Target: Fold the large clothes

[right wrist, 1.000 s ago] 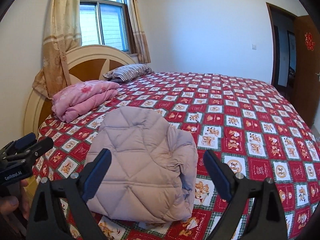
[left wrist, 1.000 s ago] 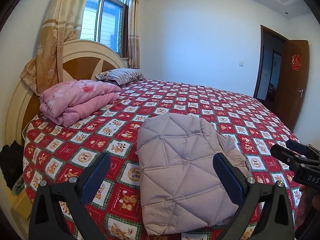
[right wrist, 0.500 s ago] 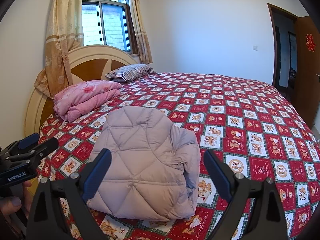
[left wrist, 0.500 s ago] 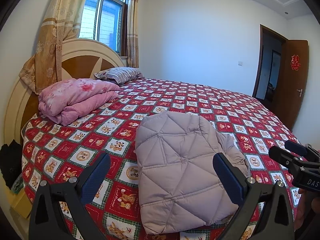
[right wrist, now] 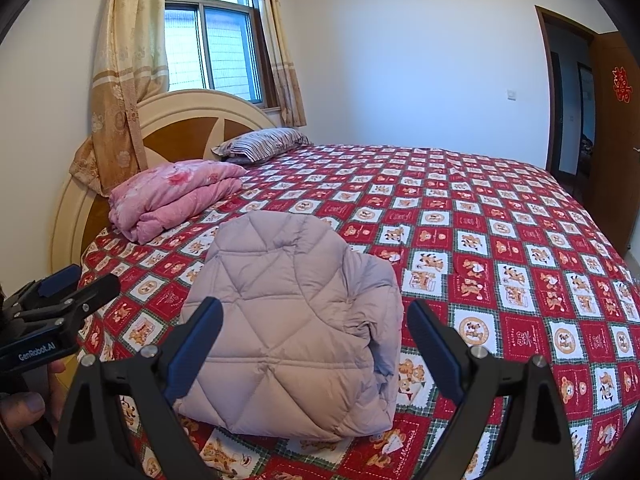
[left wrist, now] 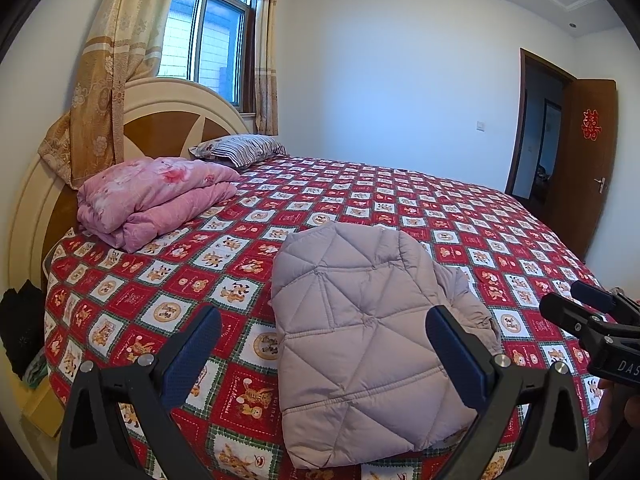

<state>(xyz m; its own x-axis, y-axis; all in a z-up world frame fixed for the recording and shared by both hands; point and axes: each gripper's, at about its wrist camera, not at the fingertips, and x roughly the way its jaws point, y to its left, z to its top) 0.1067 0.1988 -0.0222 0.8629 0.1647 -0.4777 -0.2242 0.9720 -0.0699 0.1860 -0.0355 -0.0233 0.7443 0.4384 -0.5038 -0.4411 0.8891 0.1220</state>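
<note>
The wide bed with its red, bear-printed checked cover (left wrist: 400,200) fills my view. The folded, pale grey quilted puffer jacket (left wrist: 360,328) lies near its close edge. A folded pink floral quilt (left wrist: 156,196) sits by the headboard, well apart. My left tongs (left wrist: 324,356) and right tongs (right wrist: 316,346) hang above the jacket, both spread wide, gripping nothing.

I see the pale grey quilted puffer jacket (left wrist: 368,344) (right wrist: 292,320) folded into a compact bundle, lying flat on the bed's near edge, at six o'clock in my view, sleeve fabric bunched along its right side.
</note>
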